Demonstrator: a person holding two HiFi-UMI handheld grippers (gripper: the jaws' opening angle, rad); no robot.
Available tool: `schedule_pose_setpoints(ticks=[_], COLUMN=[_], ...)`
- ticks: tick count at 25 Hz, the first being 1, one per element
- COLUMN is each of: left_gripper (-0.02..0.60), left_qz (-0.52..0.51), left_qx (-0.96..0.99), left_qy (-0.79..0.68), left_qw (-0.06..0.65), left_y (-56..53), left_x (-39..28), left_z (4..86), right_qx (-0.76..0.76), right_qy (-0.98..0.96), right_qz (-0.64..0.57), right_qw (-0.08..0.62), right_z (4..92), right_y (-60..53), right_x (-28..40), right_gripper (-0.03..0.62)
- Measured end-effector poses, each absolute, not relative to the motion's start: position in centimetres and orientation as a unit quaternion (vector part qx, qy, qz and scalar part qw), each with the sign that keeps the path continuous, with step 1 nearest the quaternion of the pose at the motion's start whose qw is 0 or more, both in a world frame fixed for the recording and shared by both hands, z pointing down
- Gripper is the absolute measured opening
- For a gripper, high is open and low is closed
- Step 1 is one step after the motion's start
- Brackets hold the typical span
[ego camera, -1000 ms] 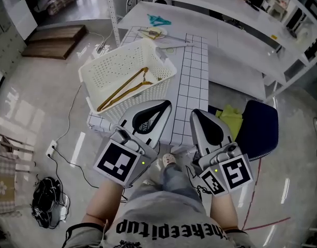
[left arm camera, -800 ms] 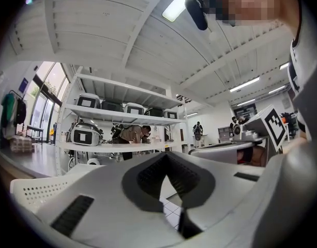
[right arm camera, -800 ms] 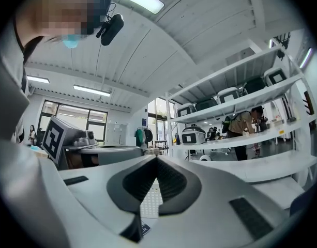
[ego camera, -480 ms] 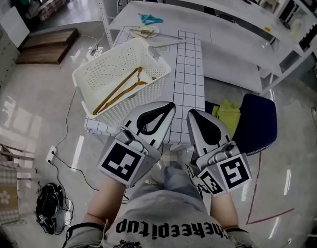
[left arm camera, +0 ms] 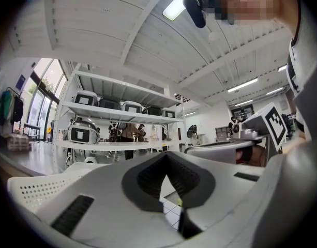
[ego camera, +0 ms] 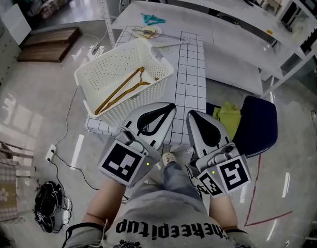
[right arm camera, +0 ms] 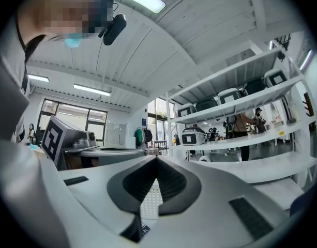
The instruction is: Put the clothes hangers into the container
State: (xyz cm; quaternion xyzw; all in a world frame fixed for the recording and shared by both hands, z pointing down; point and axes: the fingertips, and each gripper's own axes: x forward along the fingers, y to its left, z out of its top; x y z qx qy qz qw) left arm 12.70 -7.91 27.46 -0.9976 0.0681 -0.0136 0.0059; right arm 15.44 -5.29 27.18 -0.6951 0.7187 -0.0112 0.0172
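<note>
Hardly anything has moved since a second ago: both grippers hang where they were, side by side in front of the person's waist, and the left one has only edged a touch nearer the right.

The left gripper (ego camera: 166, 107) has its jaws pressed together with nothing between them; its own view shows the two pads meeting at the tip (left arm camera: 166, 155). The right gripper (ego camera: 195, 112) is likewise closed and empty (right arm camera: 157, 159). Both point level toward the near end of a narrow table (ego camera: 192, 71) covered in a white sheet with a black grid.

A white perforated basket (ego camera: 91, 72) stands at the table's near left. Inside it lies one brown-gold hanger (ego camera: 122, 89), slanted across the bottom. A teal hanger (ego camera: 153, 18) rests on a white shelf beyond the table, well apart from the basket. Small items at the table's far end cannot be made out.

The floor is glossy grey. White shelving (ego camera: 236, 35) runs along the right. A dark blue chair (ego camera: 259, 125) with a yellow-green cloth (ego camera: 228, 115) sits right of the table, partly hidden behind the right gripper. A black cable bundle (ego camera: 47, 205) lies on the floor at lower left.
</note>
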Motion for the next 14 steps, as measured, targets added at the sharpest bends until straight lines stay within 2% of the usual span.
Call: schedule_pose_setpoints(ticks=[14], left_gripper=[0.014], left_qz=[-0.014], left_qx=[-0.998], left_qy=[0.069], left_qw=[0.005], left_y=[-6.94], left_x=[12.39], left_z=[27.48], right_qx=[-0.692], right_qy=[0.722], right_qz=[-0.010], right_qw=[0.017], right_z=[27.11], right_y=[-4.61], right_x=[14.93], right_gripper=[0.008])
